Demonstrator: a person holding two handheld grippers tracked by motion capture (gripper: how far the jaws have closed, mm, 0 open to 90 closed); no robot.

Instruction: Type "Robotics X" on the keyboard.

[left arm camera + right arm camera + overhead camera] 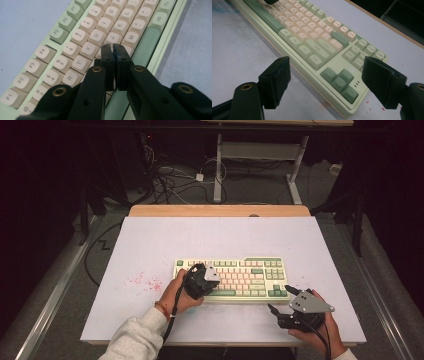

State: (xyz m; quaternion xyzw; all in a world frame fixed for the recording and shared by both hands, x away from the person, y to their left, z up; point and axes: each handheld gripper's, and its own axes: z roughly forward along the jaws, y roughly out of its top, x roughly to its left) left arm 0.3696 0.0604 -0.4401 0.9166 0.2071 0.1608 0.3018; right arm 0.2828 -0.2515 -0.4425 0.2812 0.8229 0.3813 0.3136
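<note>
**Left jaws closed over the middle keys, right jaws spread at the keyboard's end**

While the high view looks down on the white tabletop (150, 245), the keyboard (250, 270) lies across the near middle of it, its long axis running left to right. The left hand-held gripper (201, 279) sits over the left-middle part of the key field, clearly the nearer of the two to the keys. The right hand-held gripper (278, 300) rests low on the tabletop just off the keyboard's near right corner. Red specks (145, 282) mark the surface to the left, apart from the work; nothing stands between either tool and the keys.

Seen from the left gripper view, the left hand-held gripper (112, 47) has its jaws pressed together, pinching nothing, tips right over the white letter keys between the Y key (89, 49) and the M key (131, 38). The keyboard (160, 45) lies directly under and ahead of the tips; whether they touch a key I cannot tell. The likely next move is a straight downward press.

From the right gripper view, the right hand-held gripper (329, 77) has its jaws spread wide and empty, with the arrow keys (339, 80) and the keyboard's end corner (352, 111) lying between and beyond them. The keyboard runs away up-left.
</note>
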